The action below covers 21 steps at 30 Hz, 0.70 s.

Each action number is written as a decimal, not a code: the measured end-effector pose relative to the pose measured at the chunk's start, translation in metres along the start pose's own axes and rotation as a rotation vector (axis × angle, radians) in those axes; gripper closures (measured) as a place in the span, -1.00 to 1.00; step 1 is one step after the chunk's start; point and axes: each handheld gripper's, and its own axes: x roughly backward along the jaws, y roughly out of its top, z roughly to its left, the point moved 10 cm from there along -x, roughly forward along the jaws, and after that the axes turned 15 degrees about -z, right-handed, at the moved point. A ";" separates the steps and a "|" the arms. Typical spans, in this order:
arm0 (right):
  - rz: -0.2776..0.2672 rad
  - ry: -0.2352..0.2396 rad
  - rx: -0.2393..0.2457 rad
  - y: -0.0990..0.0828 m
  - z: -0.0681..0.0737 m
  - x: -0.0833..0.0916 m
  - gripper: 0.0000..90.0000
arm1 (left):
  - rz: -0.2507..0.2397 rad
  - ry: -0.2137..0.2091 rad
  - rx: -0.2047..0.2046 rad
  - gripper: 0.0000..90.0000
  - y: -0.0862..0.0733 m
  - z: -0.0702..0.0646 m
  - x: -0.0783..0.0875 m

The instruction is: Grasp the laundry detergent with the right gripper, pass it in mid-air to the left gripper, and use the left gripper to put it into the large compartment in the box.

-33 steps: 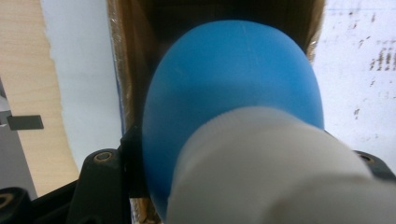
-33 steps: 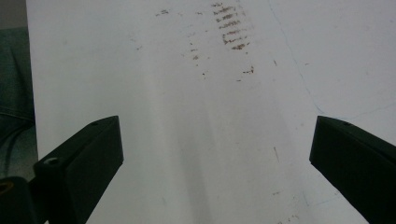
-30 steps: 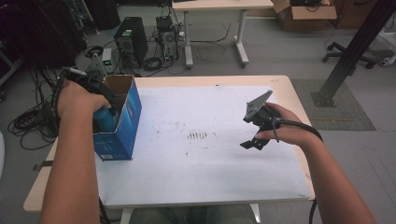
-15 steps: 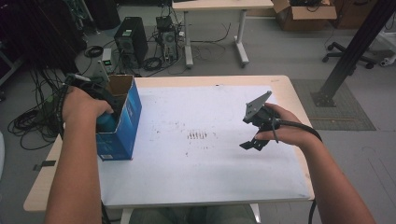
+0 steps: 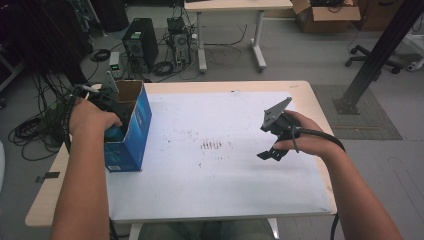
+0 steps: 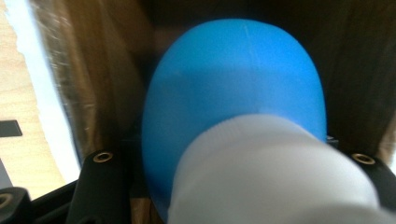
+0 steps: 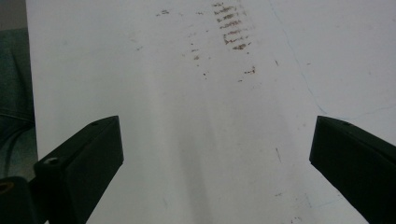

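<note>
The white table top [image 5: 210,185] stands among cables and a computer tower on a grey floor. My left hand [image 5: 90,117] reaches down into the open blue box [image 5: 132,135] at the far left, its left gripper [image 6: 229,186] clamped on a blue bottle [image 6: 233,79] (white cap nearest me, long axis pointing into the box). My right hand [image 5: 305,137] hovers over the table's right side, the right gripper [image 5: 272,135] angled down, jaws wide and empty.

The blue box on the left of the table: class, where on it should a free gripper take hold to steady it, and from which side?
Judging by its pose, grip the blue box by its open top rim, coming down from above on the wall facing the table's middle. It stands upright with thin cardboard walls that open jaws can straddle. The left gripper is already down inside it, shut on a blue bottle, so the right gripper suits best.
</note>
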 end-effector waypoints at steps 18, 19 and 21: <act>-0.010 -0.002 -0.001 0.001 0.002 0.001 -0.94 | -0.012 -0.005 -0.011 -0.15 -0.002 0.002 -0.001; -0.010 -0.002 -0.001 0.001 0.002 0.001 -0.94 | -0.012 -0.005 -0.011 -0.15 -0.002 0.002 -0.001; -0.007 -0.003 0.000 0.000 0.002 0.001 -0.94 | -0.012 -0.006 -0.007 -0.15 -0.003 0.002 -0.001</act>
